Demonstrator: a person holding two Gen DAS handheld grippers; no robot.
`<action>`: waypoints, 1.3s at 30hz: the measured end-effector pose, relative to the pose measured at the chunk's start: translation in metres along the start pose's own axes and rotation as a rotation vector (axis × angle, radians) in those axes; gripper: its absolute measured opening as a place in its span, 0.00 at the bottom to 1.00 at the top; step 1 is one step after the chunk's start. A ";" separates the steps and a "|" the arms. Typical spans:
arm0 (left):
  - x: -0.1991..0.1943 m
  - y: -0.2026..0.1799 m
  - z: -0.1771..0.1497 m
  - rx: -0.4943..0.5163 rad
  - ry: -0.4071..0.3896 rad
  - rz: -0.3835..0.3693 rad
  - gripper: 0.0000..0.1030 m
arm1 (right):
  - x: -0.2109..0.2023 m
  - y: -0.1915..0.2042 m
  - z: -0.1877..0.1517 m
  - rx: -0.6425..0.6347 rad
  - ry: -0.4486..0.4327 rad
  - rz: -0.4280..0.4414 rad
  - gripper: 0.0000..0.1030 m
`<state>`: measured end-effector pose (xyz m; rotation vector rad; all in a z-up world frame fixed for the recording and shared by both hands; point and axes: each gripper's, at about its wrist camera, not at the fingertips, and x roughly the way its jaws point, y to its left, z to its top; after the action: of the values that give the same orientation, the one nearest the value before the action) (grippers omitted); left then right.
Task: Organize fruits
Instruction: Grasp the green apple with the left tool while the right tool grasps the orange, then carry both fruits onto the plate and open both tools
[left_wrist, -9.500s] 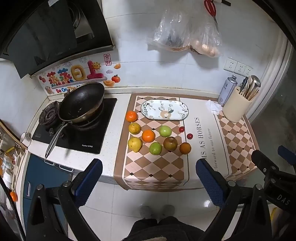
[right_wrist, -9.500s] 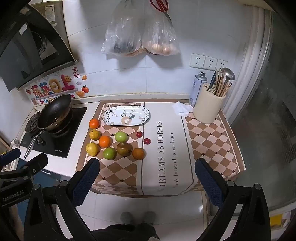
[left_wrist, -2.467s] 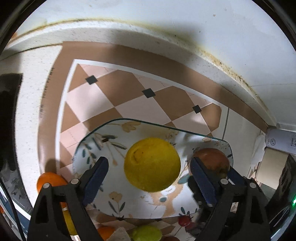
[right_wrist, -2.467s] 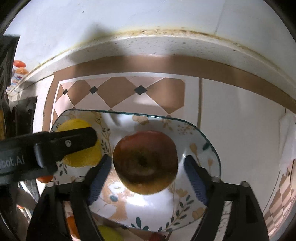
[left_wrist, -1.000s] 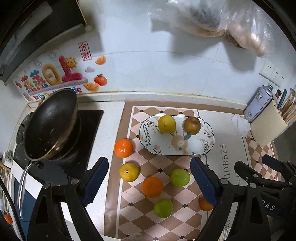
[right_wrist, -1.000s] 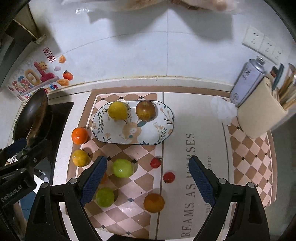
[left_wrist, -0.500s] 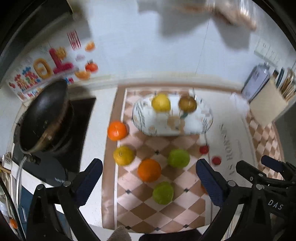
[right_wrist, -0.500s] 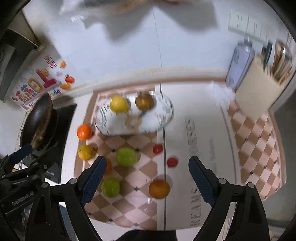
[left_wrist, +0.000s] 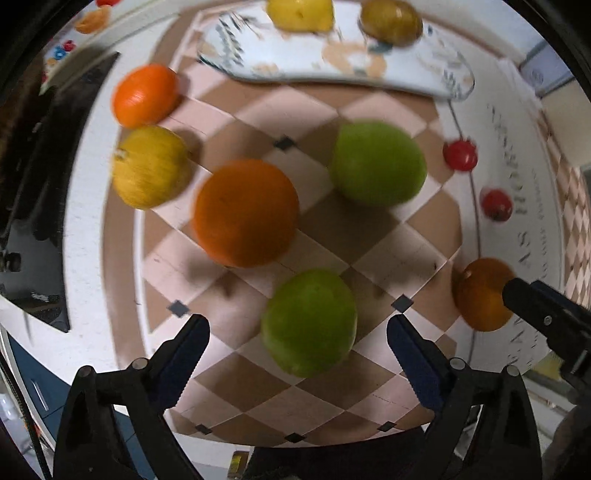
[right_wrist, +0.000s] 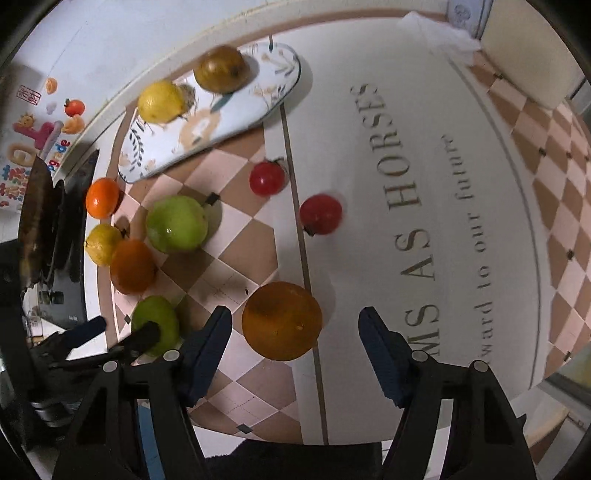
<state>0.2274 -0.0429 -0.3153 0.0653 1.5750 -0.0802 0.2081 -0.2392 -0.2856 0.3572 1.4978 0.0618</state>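
Fruits on mat (right_wrist: 424, 155) lettered "AS HORSES", left tool (left_wrist: 297, 339) wide open around green fruit (left_wrist: 309, 322), right tool (right_wrist: 295, 341) wide open around orange (right_wrist: 282, 320)

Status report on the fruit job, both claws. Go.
Left claw open over a green fruit. Right claw open over an orange. Two fruits on the plate. Nothing in the way.

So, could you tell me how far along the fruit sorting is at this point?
Done: a yellow lemon and a brownish apple sit on the oval patterned plate. In hand: nothing. The open left hand-held gripper frames a green apple; the open right hand-held gripper frames a dark orange. Eight fruits remain on the mat.
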 end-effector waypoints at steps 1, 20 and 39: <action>0.004 -0.003 0.000 0.008 0.010 -0.001 0.87 | 0.004 0.000 0.001 0.001 0.013 0.013 0.72; 0.010 -0.011 -0.010 0.005 -0.034 -0.012 0.51 | 0.047 0.026 -0.007 -0.119 0.086 -0.034 0.58; -0.129 0.015 0.074 -0.037 -0.216 -0.226 0.51 | -0.034 0.041 0.053 -0.138 -0.118 0.063 0.57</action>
<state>0.3028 -0.0334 -0.1867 -0.1466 1.3624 -0.2285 0.2649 -0.2199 -0.2407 0.2923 1.3572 0.1901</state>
